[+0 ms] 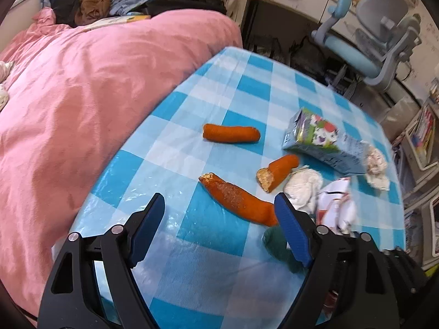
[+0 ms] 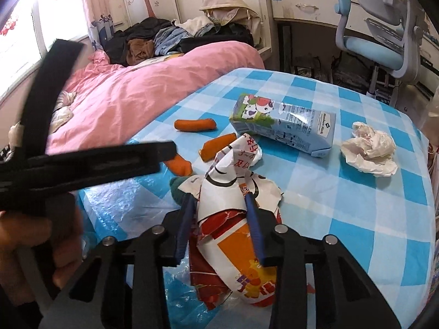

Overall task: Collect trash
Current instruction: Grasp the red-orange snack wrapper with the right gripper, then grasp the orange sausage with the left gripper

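My left gripper is open above the blue checked table, its jaws straddling a broken orange stick. Two more orange pieces lie beyond: a whole one and a short one. My right gripper is shut on a crumpled printed paper wrapper, which also shows in the left wrist view. A blue milk carton lies on its side in the right wrist view, and shows in the left wrist view. A crumpled white tissue lies to its right. Another white wad sits beside the short piece.
A dark green object lies under my left gripper's right finger. A bed with a pink duvet borders the table's left side, clothes piled at its far end. A blue desk chair and desk stand beyond the table. The left gripper's body crosses the right wrist view.
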The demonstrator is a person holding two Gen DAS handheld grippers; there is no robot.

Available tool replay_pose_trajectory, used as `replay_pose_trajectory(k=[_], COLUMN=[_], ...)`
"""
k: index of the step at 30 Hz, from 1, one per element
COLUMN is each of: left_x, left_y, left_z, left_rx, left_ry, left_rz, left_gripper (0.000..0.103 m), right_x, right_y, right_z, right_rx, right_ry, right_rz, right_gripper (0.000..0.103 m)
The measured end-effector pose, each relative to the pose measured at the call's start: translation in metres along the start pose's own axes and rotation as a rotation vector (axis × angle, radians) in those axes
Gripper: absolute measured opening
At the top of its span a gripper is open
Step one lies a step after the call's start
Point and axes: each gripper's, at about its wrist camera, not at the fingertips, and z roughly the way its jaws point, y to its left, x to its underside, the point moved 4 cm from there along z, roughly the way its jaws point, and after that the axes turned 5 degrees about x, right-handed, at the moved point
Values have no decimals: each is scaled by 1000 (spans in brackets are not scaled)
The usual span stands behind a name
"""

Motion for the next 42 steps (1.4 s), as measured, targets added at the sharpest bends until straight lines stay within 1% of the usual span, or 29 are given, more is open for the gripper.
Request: replay_pose_trajectory(k=[4, 8, 10, 11, 13, 14, 16, 18, 19, 23, 26, 29, 32, 35, 38, 39, 40, 41, 42], left_x=[-1, 0, 0, 0, 2, 3, 5, 7, 8, 8, 9, 7, 3, 2, 2, 3, 3, 3, 3], left_y=[-3, -5, -9, -11, -13, -13, -13, -11, -9, -4, -11, -20, -27, -30, -31, -32, -32, -33, -33], left_z=[12, 18, 18, 18, 18, 17, 14, 11, 9, 7, 9, 11, 12, 15, 19, 19, 20, 22, 19], left_rx=[-12, -10, 13, 22, 25, 26, 37, 58, 67, 93, 76, 54, 32, 19, 24, 26, 27, 28, 32], left_ry=[22, 27, 28, 33, 48, 60, 100, 142, 155, 155, 140, 113, 82, 80, 86, 86, 91, 94, 85], left_rz=[7, 34, 68, 82, 122, 145, 189, 212, 217, 189, 223, 265, 291, 304, 296, 298, 302, 306, 307], left_gripper=[78, 78, 69, 66, 56, 54, 46, 41, 40, 40, 40, 41, 43, 43, 43, 35, 18, 15, 15], right_x=[-3, -7, -7, -6, -3, -1, 3, 7, 9, 14, 16, 18, 21, 23, 24, 25, 27, 28, 28], right_y=[-12, -28, -35, -41, -51, -55, -64, -71, -73, -79, -80, -81, -81, -81, -78, -76, -74, -72, -69], right_z=[-13, -26, -29, -30, -29, -29, -27, -26, -25, -24, -24, -22, -20, -17, -14, -12, -9, -7, -7], right_rx=[-56, -76, -54, -22, 17, 35, 65, 75, 78, 69, 77, 88, 103, 116, 126, 130, 137, 140, 142], right_ry=[-21, -45, -49, -45, -30, -20, -3, 17, 27, 45, 54, 68, 76, 85, 98, 105, 118, 124, 119], right_rz=[71, 151, 166, 171, 182, 187, 193, 203, 208, 214, 200, 188, 173, 149, 123, 114, 96, 80, 65], right_gripper=[35, 35, 35, 35, 35, 35, 35, 35, 35, 36, 39, 43, 45, 46, 49, 49, 49, 49, 41])
